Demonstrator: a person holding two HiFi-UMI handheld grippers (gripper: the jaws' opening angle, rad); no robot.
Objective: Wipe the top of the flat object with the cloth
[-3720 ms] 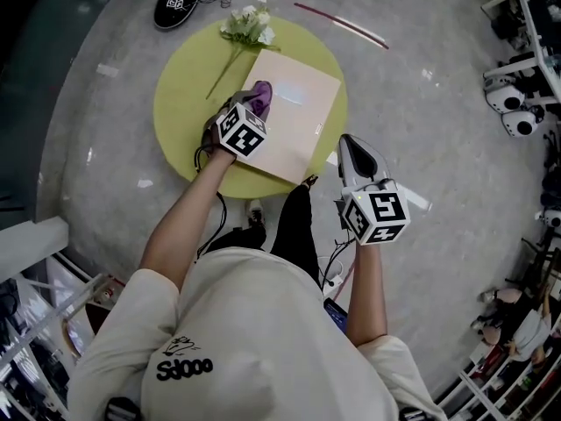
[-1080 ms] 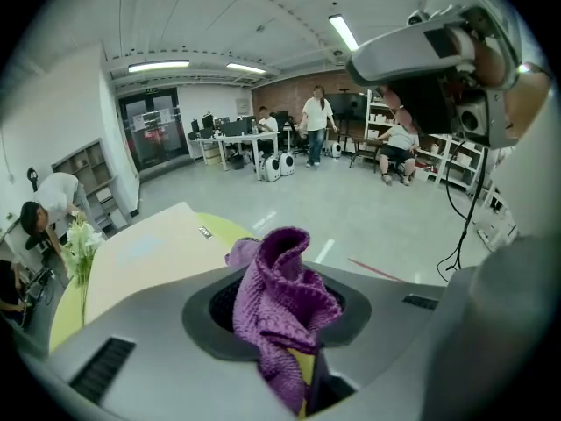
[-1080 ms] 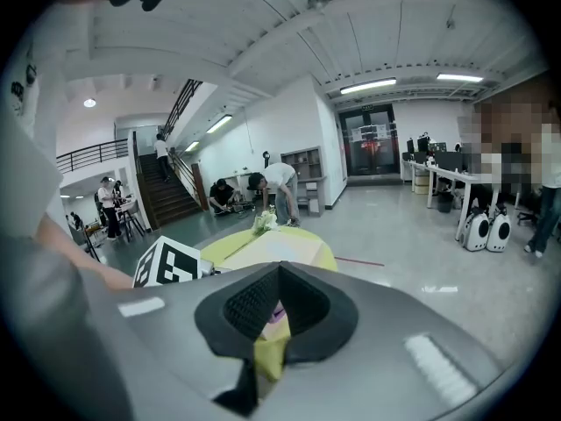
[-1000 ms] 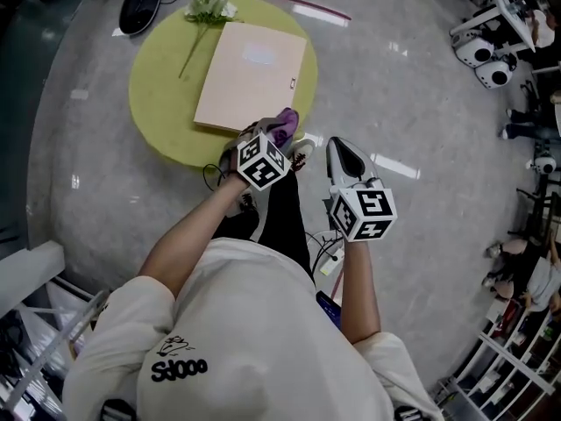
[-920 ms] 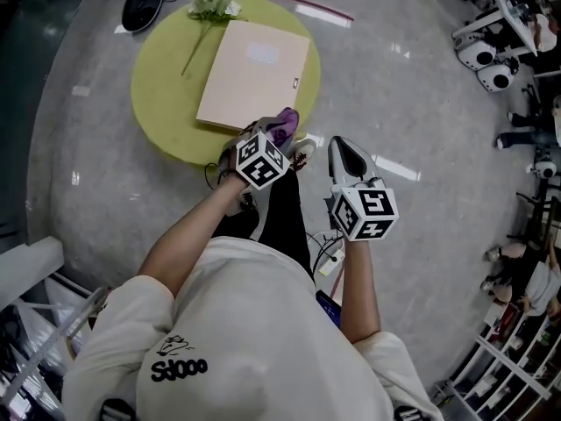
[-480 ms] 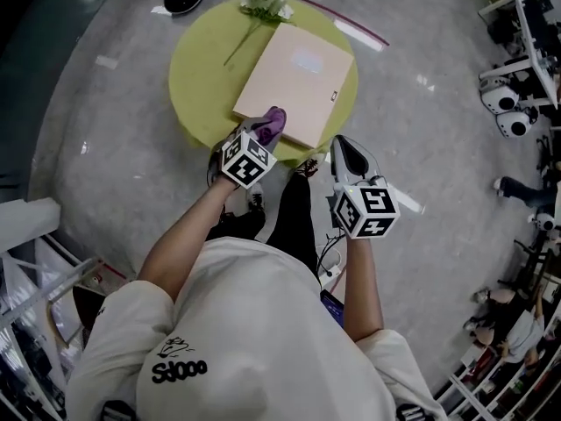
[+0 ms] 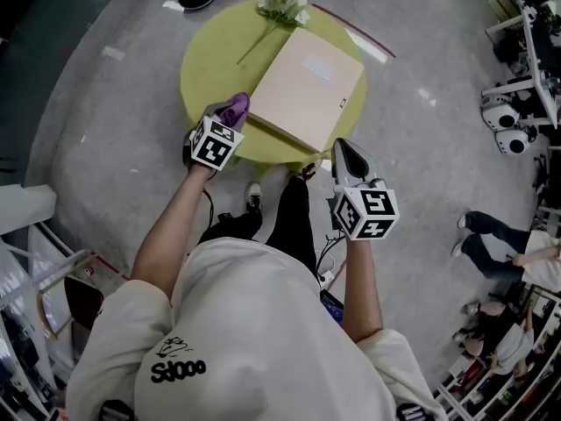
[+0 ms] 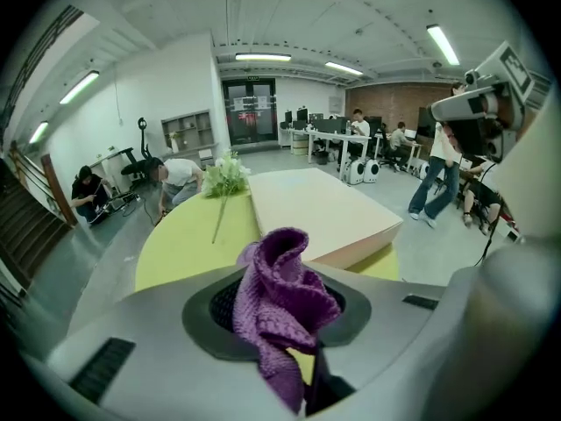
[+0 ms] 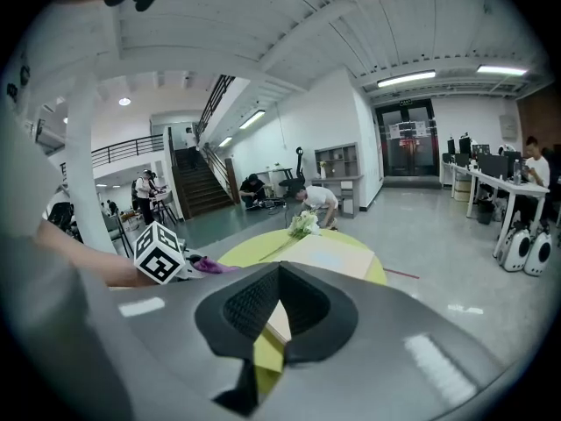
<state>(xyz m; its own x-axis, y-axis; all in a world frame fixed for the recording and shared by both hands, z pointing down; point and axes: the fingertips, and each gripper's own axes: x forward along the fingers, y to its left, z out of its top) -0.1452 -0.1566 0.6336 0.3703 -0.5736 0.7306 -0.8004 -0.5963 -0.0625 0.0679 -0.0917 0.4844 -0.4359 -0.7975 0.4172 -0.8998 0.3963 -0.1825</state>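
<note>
The left gripper (image 7: 230, 117), jaws clamped on the purple cloth (image 7: 235, 107), has swung left off the near edge of the beige flat object (image 7: 307, 86) in the last half second. It now hangs over the yellow table (image 7: 206, 64), with the object just to its right. The right gripper (image 7: 344, 152), jaws together on nothing, has the object ahead and slightly to its left.

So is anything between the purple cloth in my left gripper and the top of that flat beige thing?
Nothing visible. The left gripper holds the cloth over bare yellow table beside the flat object. The flower lies at the table's far edge, off that path.
</note>
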